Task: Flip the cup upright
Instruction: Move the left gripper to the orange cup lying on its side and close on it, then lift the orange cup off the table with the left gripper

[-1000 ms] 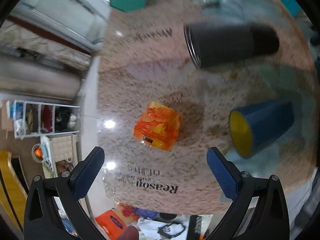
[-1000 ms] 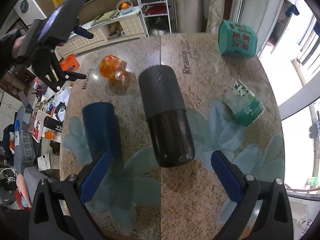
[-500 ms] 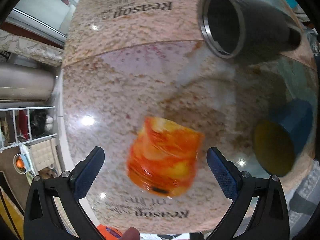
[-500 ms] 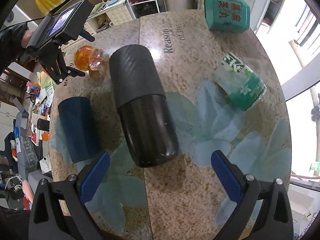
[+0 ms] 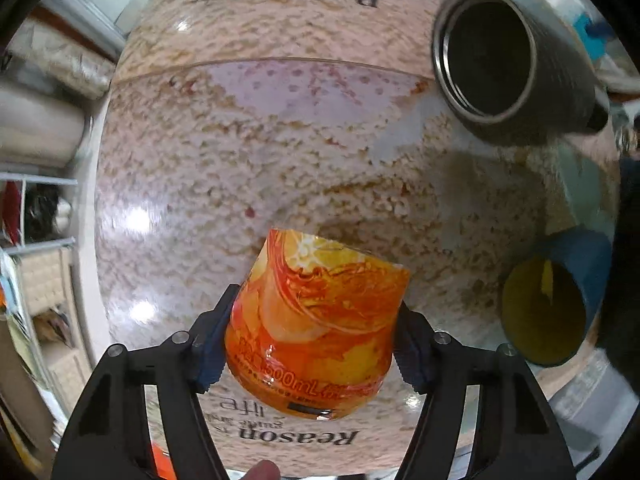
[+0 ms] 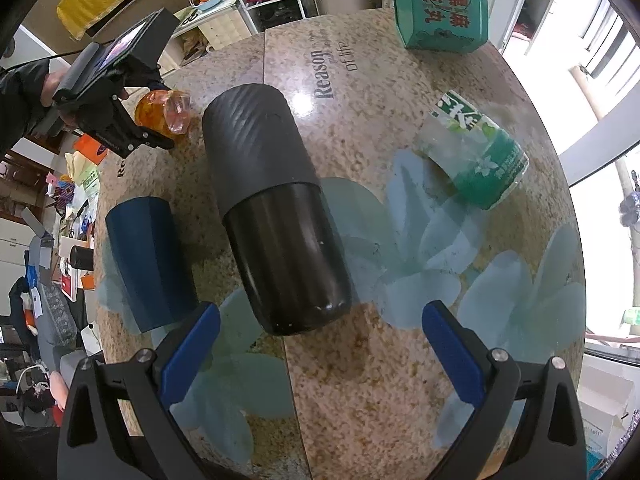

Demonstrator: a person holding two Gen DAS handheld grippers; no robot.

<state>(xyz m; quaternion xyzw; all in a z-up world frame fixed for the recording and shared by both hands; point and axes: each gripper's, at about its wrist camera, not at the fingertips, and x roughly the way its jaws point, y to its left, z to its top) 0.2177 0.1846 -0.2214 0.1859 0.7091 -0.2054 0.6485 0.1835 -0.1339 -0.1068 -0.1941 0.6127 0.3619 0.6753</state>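
Observation:
An orange printed plastic cup lies on its side on the round stone table. My left gripper has its blue pads against both sides of the cup, shut on it. In the right wrist view the same cup shows at the far left with the left gripper around it. My right gripper is open and empty above the table's near part, just short of a large black tumbler lying on its side.
A blue cup with a yellow inside lies on its side, also in the right wrist view. The black tumbler's mouth faces me. A clear green-labelled cup and a green box lie farther right.
My left gripper moved forward onto the orange cup and closed its pads on it. My right gripper drew a little closer to the black tumbler and stayed open.

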